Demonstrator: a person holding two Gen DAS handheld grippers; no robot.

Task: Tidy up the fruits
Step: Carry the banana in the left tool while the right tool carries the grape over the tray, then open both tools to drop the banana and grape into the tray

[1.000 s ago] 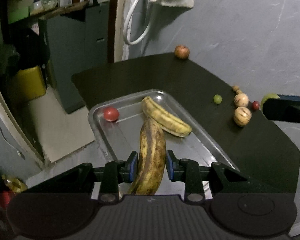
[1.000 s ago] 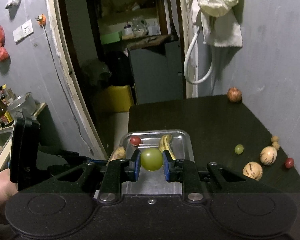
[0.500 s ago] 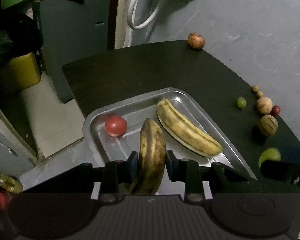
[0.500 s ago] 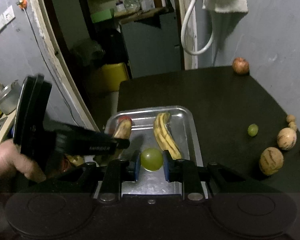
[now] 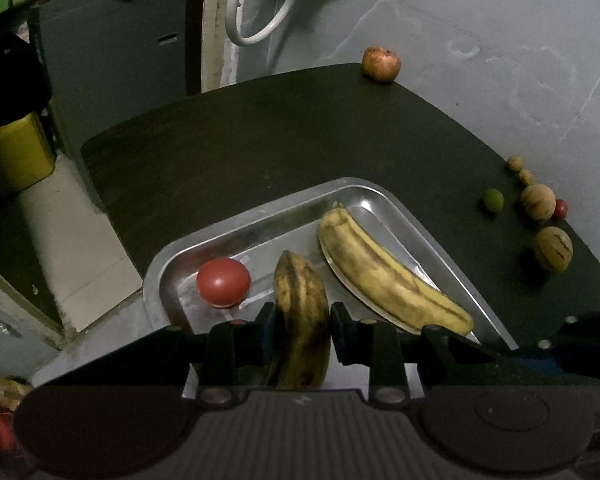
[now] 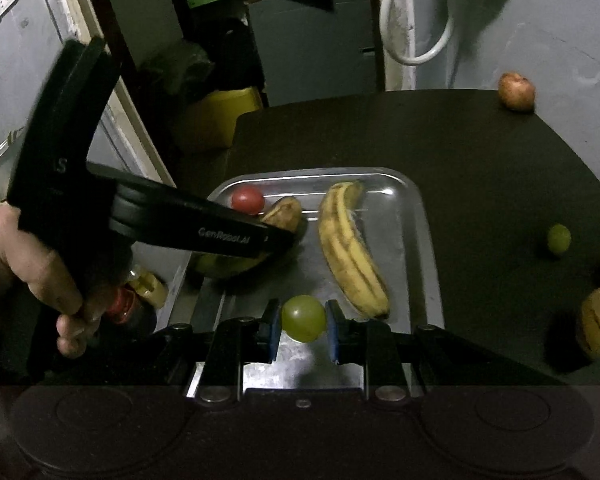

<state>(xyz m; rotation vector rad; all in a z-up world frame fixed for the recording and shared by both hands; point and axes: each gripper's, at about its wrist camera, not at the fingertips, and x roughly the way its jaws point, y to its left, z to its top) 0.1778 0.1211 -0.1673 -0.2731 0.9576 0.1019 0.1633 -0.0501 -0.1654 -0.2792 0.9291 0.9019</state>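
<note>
left gripper (image 5: 302, 330) clamped on dark spotted banana (image 5: 300, 300), long axis running away from jaws, low over steel tray (image 5: 420, 220) beside red tomato (image 5: 223, 281) | yellow banana (image 5: 384, 276) lies in tray | right gripper (image 6: 303, 326) pinching smooth green fruit (image 6: 303, 318) over tray's near end, close to release

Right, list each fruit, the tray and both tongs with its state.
Left tongs: shut on brown banana.
Right tongs: shut on green fruit.
Yellow banana: lying in tray.
Tomato: in tray.
Striped melons: loose on table.
</note>
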